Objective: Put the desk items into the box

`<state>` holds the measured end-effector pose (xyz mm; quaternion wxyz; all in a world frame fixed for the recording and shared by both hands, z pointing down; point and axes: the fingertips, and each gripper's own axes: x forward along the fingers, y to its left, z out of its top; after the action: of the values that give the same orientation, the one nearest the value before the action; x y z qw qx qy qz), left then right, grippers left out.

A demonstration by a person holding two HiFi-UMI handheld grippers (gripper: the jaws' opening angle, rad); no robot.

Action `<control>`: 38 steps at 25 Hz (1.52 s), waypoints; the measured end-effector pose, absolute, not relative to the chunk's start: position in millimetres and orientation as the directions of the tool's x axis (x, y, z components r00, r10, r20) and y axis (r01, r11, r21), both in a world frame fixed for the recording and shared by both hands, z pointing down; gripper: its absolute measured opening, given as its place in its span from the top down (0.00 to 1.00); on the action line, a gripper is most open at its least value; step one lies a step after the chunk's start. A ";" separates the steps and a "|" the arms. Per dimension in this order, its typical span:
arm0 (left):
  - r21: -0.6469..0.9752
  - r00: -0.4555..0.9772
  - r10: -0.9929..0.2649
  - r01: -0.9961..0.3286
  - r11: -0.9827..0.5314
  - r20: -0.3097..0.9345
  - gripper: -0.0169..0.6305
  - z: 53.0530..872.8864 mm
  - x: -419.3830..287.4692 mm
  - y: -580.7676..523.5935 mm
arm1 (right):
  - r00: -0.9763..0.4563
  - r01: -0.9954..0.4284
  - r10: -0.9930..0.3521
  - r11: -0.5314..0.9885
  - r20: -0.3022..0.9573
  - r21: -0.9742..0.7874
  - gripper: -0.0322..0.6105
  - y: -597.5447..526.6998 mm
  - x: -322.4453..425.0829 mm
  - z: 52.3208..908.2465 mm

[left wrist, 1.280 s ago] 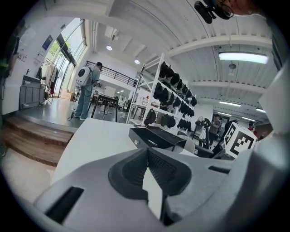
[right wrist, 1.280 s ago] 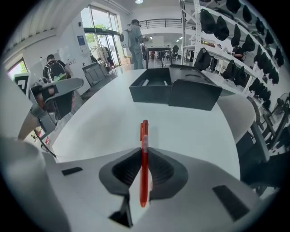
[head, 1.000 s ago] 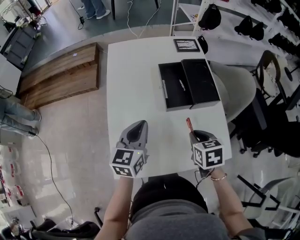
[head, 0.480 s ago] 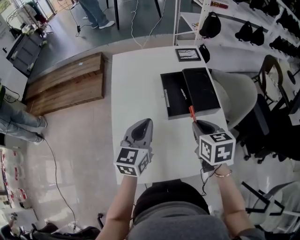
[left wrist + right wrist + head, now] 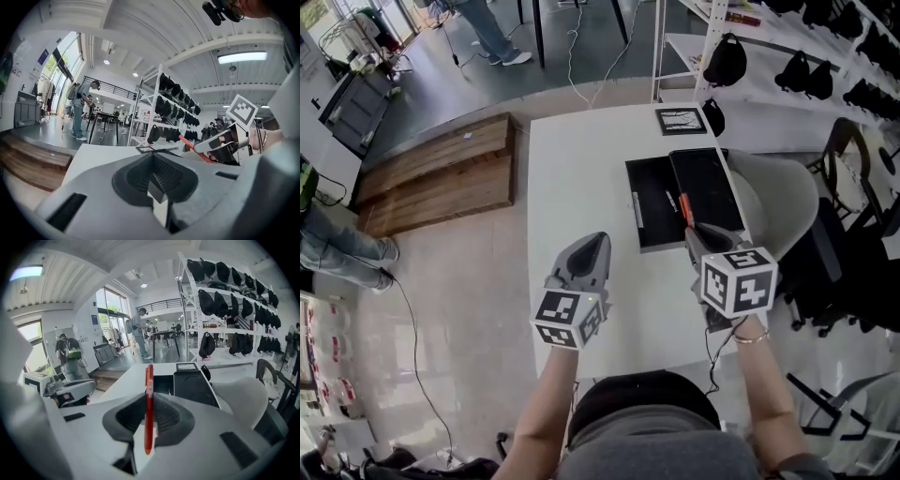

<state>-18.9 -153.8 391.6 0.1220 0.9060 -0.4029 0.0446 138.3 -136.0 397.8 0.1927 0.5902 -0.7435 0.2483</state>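
Note:
A red pen (image 5: 684,208) sticks forward out of my right gripper (image 5: 698,234), which is shut on it. In the right gripper view the pen (image 5: 148,404) stands between the pads, pointing at the open black box (image 5: 161,384). That box (image 5: 652,202) lies on the white table (image 5: 572,169), its black lid (image 5: 705,183) lying beside it on the right. The pen's tip hangs over the box's near right part. My left gripper (image 5: 584,261) hovers over the table's near left, shut with nothing in it; its view shows closed jaws (image 5: 157,187) and the pen (image 5: 194,150).
A small framed card (image 5: 681,120) and a black object (image 5: 712,117) lie at the table's far right corner. A pale chair (image 5: 778,202) stands right of the table, a wooden platform (image 5: 431,173) left of it. Shelves with black helmets (image 5: 220,296) line the right side.
My right gripper has carried the red pen forward from the table's near edge until its tip is over the box. The left gripper has hardly moved.

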 end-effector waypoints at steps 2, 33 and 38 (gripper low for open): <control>0.187 0.669 -0.722 -0.743 -0.643 0.176 0.96 391.2 -18.3 -159.0 | -0.238 -0.971 -0.781 0.185 0.577 -0.150 0.87 -144.6 136.9 396.8; 0.203 0.624 -0.742 -0.781 -0.590 0.243 0.96 424.6 -19.7 -220.4 | -0.272 -0.961 -0.613 0.135 0.742 -0.241 0.87 -256.3 124.2 497.9; 0.204 0.619 -0.742 -0.786 -0.584 0.257 0.96 431.2 -22.3 -229.8 | -0.249 -0.968 -0.588 0.145 0.770 -0.203 0.87 -266.8 122.8 512.1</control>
<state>-22.3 -229.8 431.2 0.1499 0.8871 -0.4306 0.0721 122.8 -266.8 512.1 0.2694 0.5504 -0.7071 0.3530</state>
